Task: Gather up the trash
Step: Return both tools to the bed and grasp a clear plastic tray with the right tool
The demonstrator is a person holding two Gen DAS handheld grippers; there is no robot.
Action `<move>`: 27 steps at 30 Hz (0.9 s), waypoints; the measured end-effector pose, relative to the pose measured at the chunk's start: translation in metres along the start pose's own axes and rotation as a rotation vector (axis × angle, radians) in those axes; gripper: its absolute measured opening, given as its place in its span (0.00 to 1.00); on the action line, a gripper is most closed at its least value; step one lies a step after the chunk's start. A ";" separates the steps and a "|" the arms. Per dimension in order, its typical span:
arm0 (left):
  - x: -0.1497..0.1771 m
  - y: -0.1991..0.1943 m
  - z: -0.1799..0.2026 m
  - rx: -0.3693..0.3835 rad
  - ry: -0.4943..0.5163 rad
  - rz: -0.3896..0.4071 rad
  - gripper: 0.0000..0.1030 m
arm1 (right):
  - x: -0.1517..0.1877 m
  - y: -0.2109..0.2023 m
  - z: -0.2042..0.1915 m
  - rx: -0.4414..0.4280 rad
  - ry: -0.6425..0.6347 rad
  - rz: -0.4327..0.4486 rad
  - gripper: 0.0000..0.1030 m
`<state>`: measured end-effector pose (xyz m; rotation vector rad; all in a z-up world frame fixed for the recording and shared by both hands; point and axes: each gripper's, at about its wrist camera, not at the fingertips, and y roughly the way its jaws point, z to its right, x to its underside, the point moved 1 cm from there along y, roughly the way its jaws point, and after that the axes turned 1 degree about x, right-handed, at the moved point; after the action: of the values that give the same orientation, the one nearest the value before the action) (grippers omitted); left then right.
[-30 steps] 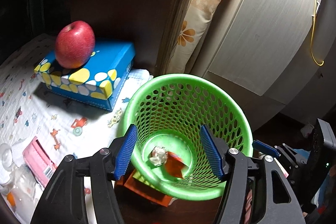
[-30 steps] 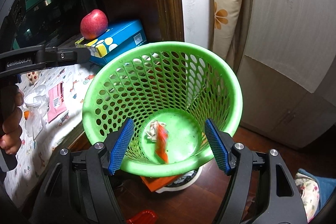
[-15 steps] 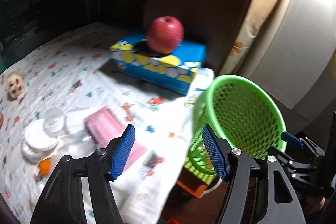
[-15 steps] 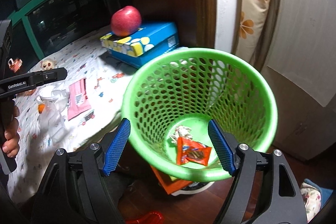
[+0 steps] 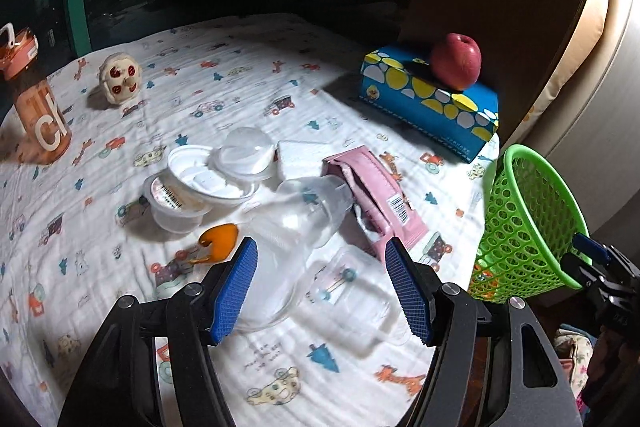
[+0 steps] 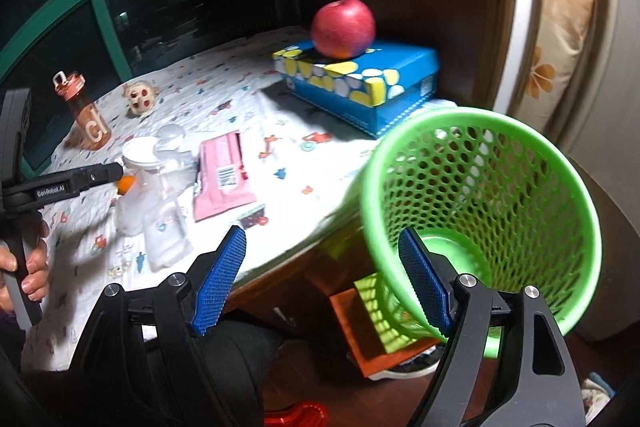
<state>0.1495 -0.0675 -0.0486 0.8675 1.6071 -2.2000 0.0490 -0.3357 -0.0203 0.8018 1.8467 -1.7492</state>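
both tongs stand apart and empty: the left gripper [image 5: 320,283] hangs over a clear bottle [image 5: 286,231] lying on the table cloth [image 5: 240,67], and the right gripper's [image 6: 322,277] jaws are opening past the table's edge. pink wrapper [image 5: 374,195] and plastic cups [image 5: 188,193] crowd the middle. the green basket [image 6: 480,211] sits tilted just off the table's corner. open cloth lies toward the far edge.

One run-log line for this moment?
left gripper: open, over clear bottle | right gripper: opening, empty, beside green basket | pink wrapper: on table
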 end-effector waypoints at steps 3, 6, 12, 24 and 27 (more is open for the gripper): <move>0.011 0.002 -0.018 0.005 -0.013 -0.014 0.62 | 0.000 0.006 -0.013 -0.018 -0.016 -0.010 0.76; 0.019 0.008 -0.029 -0.003 -0.009 -0.026 0.60 | 0.001 0.012 -0.024 -0.034 -0.033 -0.026 0.76; 0.025 0.027 -0.042 -0.003 0.005 -0.062 0.60 | 0.004 0.020 -0.039 -0.057 -0.060 -0.048 0.76; 0.026 0.045 -0.050 0.002 0.037 -0.084 0.60 | 0.003 0.040 -0.067 -0.109 -0.106 -0.089 0.76; 0.027 0.048 -0.049 -0.002 0.065 -0.088 0.60 | 0.002 0.046 -0.075 -0.121 -0.122 -0.101 0.76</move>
<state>0.1693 -0.0351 -0.1116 0.8925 1.7080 -2.2498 0.0835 -0.2604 -0.0488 0.5522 1.9186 -1.6879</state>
